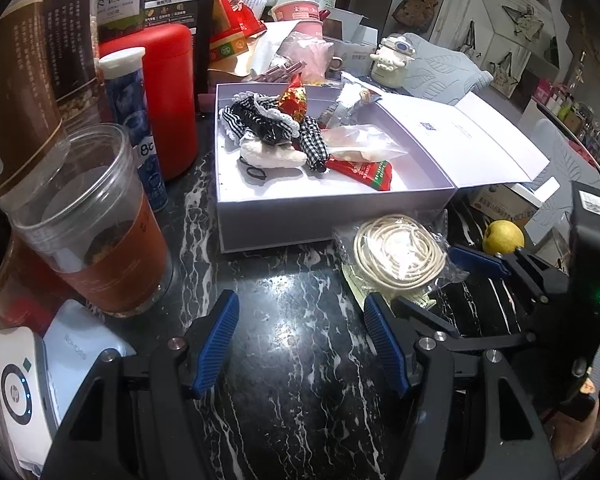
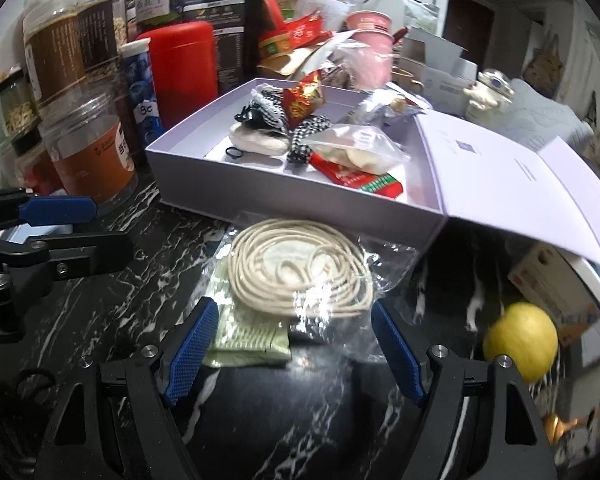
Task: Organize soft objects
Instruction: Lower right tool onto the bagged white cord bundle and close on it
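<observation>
Right tool [image 2: 294, 350] gaping — box [image 2: 260, 190] holds scrunchies [image 2: 266, 114]

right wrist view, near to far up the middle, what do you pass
green packet → bagged cord coil → box front wall → red sachet → checked scrunchie → red foil candy

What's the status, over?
Left gripper and right gripper open, empty. Bagged cord on the counter, outside the box, between right's fingers. Nothing blocking.
</observation>
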The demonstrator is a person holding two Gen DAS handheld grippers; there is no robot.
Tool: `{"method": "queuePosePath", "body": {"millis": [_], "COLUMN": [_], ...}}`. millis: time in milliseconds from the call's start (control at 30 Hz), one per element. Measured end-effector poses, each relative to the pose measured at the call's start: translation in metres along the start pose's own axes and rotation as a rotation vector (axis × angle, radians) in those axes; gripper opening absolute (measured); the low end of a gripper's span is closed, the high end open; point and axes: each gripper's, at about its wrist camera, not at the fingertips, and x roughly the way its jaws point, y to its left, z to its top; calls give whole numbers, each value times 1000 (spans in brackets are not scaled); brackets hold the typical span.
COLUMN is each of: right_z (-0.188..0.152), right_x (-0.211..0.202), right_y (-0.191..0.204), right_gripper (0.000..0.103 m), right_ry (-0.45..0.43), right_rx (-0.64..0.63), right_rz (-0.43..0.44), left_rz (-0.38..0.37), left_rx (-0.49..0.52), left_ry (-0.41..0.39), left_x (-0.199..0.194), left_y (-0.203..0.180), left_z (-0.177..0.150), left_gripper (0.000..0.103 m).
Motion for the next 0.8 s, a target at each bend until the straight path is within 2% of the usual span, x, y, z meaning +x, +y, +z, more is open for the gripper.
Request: {"method": "queuePosePath", "body": {"millis": [133, 233, 333, 433, 633, 700, 800], "right_z": [5, 7, 5, 4, 6, 9, 13], "right_x": [6, 5, 6, 8, 17, 22, 32], "right_y": [3, 1, -7, -17, -31, -28, -20], "right_gripper": [80, 89, 103, 103, 103, 103, 103], "right_ry": [-3, -1, 17, 25, 57, 66, 95], "right_rx": [-37, -31, 27, 107, 251, 254, 234], "right_rz": [0, -7, 7, 30, 134, 137, 91], "left_rz": [-4, -2, -1, 6, 7, 10, 19], "left_rx": [3, 5, -2, -8, -20, -21, -21], "left_ry": [3, 0, -4, -13, -29, -30, -28], "left_x": [1, 0, -2, -4, -9, -9, -8], "left_y": [0, -1, 1, 2, 6, 7, 9], "left_z": [1, 1, 2, 3, 5, 6, 6], "left_gripper": [64, 64, 64, 64, 64, 64, 64]}}
